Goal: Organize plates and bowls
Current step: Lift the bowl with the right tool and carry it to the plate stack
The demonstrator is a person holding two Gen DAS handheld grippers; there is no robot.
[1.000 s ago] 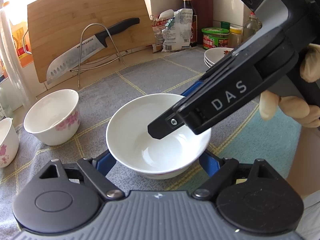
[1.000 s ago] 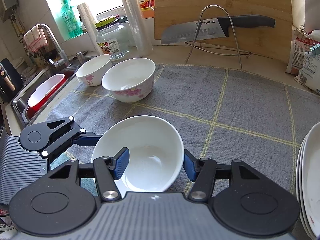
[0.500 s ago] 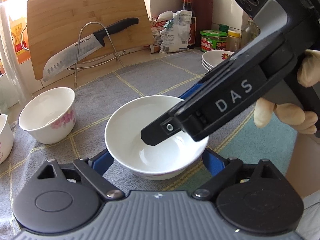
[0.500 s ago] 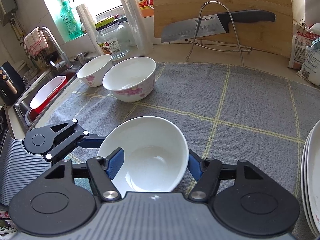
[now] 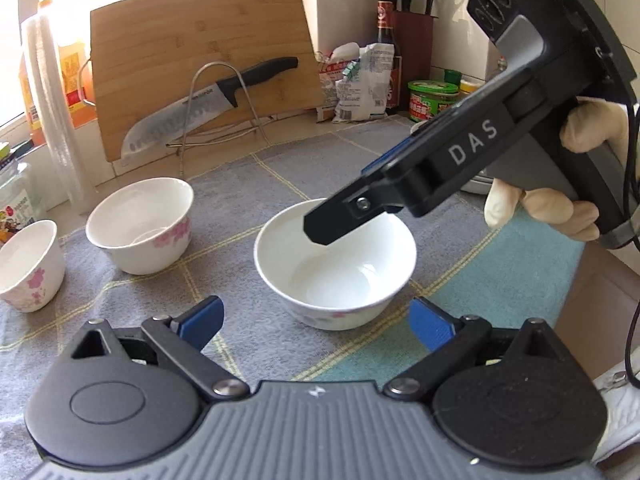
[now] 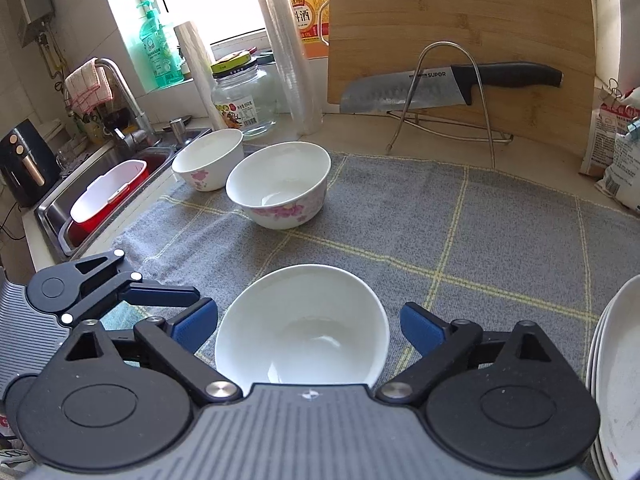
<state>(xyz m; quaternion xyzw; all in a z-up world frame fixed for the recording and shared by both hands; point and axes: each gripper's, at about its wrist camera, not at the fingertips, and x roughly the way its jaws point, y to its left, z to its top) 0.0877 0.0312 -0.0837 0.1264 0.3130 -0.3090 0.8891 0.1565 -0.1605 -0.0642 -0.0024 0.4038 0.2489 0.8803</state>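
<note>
A white bowl [image 5: 336, 264] with pink flowers sits on the grey mat [image 5: 248, 208]; it also shows in the right wrist view [image 6: 304, 328]. My left gripper [image 5: 316, 322] is open, just short of the bowl and apart from it. My right gripper [image 6: 308, 324] is open with its blue pads either side of the bowl, not touching. The right gripper's body [image 5: 440, 164] hangs over the bowl. A larger flowered bowl [image 6: 280, 190] and a small one [image 6: 210, 158] stand at the far left. A stack of plates [image 6: 616, 380] is at the right.
A cutting board [image 6: 460, 36] and a knife [image 6: 448, 84] on a wire stand [image 6: 444, 96] are at the back. A sink [image 6: 104, 196] with a red tub lies left. A glass jar [image 6: 244, 100], bottles and food bags [image 5: 360, 80] line the wall.
Both grippers have opened wider and drawn back from the white bowl, which stays on the mat. The right gripper has risen a little above it.
</note>
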